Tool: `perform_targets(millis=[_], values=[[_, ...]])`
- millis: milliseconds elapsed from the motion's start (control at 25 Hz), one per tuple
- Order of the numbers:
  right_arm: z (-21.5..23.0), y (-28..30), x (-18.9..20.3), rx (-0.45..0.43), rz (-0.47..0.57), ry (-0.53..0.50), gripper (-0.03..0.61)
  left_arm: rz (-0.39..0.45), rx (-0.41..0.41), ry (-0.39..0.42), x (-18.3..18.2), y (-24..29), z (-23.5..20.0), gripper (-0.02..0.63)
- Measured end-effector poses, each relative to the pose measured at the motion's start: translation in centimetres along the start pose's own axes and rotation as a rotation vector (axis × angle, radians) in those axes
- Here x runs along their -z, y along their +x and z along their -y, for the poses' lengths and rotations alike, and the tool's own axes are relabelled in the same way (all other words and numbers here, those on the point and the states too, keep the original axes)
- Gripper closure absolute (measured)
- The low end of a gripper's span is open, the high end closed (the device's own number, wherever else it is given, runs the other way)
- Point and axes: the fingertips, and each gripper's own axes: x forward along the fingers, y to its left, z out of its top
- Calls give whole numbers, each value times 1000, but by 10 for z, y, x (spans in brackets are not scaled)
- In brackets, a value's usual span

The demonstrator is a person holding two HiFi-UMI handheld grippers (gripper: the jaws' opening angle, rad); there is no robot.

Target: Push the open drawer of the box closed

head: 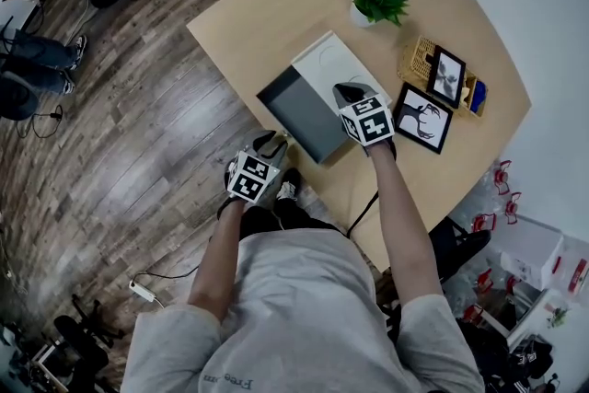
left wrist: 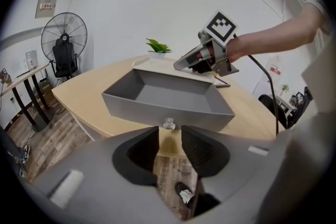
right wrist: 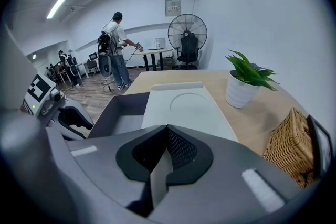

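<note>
A white box (head: 331, 64) lies on the wooden table (head: 276, 5), and its grey drawer (head: 304, 110) stands pulled out toward the table's near edge. In the left gripper view the drawer (left wrist: 168, 97) is empty, with a small clear knob (left wrist: 168, 123) on its front. My left gripper (left wrist: 169, 134) is open just short of that knob, with nothing between its pads. In the head view the left gripper (head: 270, 141) hangs off the table's edge in front of the drawer. My right gripper (head: 348, 92) is shut with nothing in it, over the box's white lid (right wrist: 184, 105).
A potted plant (head: 377, 0) stands behind the box. A wicker basket (head: 421, 60) and two picture frames (head: 423, 117) lie to its right. Wood floor runs left of the table; a fan (left wrist: 64, 39) and a standing person (right wrist: 118, 50) are farther off.
</note>
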Motion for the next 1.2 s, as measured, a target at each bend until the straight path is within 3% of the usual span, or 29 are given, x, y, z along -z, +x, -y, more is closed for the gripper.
perform_targets(millis=[720,1200], values=[[0,1,1,-9,-4,3,577,-41,-5,65,-1,20,-4,449],[0,1,0,-7,-4,-1,577,-41,-6,71,-3,23,-5,483]])
